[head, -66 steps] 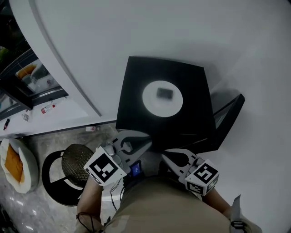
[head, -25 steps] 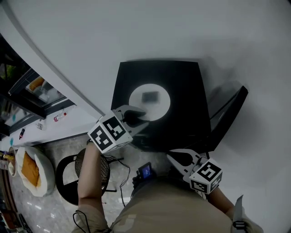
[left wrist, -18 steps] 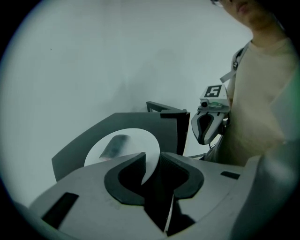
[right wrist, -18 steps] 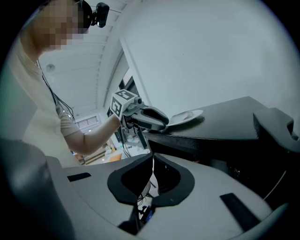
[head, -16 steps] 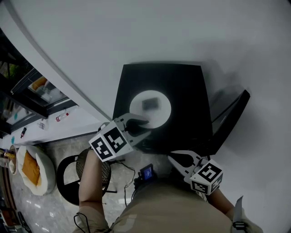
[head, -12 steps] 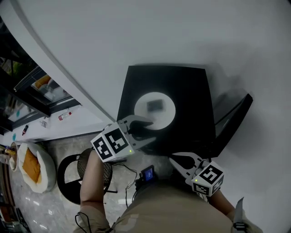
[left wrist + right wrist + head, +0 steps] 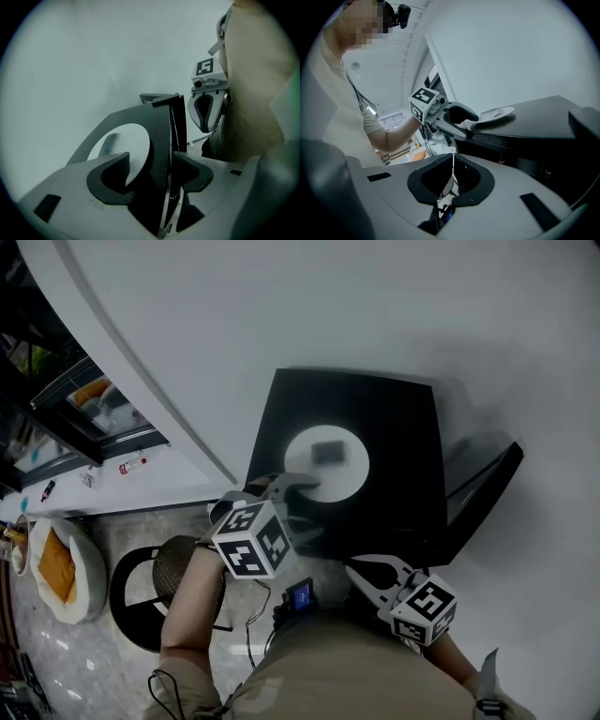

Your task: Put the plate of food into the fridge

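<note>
A white plate (image 7: 342, 479) with a dark piece of food (image 7: 326, 453) rests on top of a small black fridge (image 7: 403, 427). My left gripper (image 7: 302, 505) is at the plate's near left rim. Its jaws have just been opening and now stand wide apart; in the left gripper view (image 7: 150, 176) they straddle the plate (image 7: 133, 140) and the edge of the fridge's top without pressing. My right gripper (image 7: 354, 570) hangs below the fridge's front, near my waist; its pads (image 7: 452, 176) meet, with nothing held.
The fridge's door (image 7: 483, 479) stands swung open at the right. A round stool with a woven seat (image 7: 178, 573) is at lower left, and a white cushion with an orange middle (image 7: 52, 573) beyond it. A glass-fronted counter (image 7: 84, 409) runs along the left.
The left gripper came up from my waist to the plate's rim, then rolled and shifted slightly right, and its jaws opened wide. The right gripper stayed in place.
</note>
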Available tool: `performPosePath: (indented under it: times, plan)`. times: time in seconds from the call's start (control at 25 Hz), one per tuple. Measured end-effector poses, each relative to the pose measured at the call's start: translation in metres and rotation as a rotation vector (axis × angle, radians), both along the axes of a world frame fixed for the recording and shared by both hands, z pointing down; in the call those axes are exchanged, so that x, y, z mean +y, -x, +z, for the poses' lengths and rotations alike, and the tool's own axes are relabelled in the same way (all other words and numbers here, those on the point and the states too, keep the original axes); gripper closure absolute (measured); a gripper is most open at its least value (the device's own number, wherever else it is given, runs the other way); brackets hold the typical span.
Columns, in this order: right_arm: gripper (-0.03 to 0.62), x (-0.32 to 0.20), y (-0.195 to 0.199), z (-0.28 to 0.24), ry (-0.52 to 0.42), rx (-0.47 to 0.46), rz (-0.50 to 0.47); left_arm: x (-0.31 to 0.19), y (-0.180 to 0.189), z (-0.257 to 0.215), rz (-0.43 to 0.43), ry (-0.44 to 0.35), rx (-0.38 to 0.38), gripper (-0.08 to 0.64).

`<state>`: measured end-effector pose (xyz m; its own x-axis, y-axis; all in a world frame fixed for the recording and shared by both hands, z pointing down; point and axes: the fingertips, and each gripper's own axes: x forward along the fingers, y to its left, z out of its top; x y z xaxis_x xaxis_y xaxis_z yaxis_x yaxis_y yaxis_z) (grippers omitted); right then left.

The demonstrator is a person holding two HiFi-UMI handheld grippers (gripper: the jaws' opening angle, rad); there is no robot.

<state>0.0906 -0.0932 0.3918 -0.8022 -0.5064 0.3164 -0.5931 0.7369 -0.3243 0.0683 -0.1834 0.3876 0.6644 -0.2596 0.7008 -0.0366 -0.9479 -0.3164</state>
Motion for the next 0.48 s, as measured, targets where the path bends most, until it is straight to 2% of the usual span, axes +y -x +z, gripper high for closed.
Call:
performPosePath:
  times: [0.16, 0.36, 0.48]
  plan:
    - [0.569, -0.002, 0.005, 0.004, 0.009, -0.014, -0.022, -0.005, -0.001, 0.003, -0.045, -0.024, 0.033, 0.287]
    - [0.569, -0.003, 0.008, 0.002, 0.018, -0.02, -0.021, 0.0, 0.0, 0.001, -0.062, -0.075, 0.034, 0.287]
    - [0.569, -0.005, 0.006, 0.005, 0.037, -0.024, -0.008, 0.006, 0.002, 0.0, -0.065, -0.066, 0.052, 0.288]
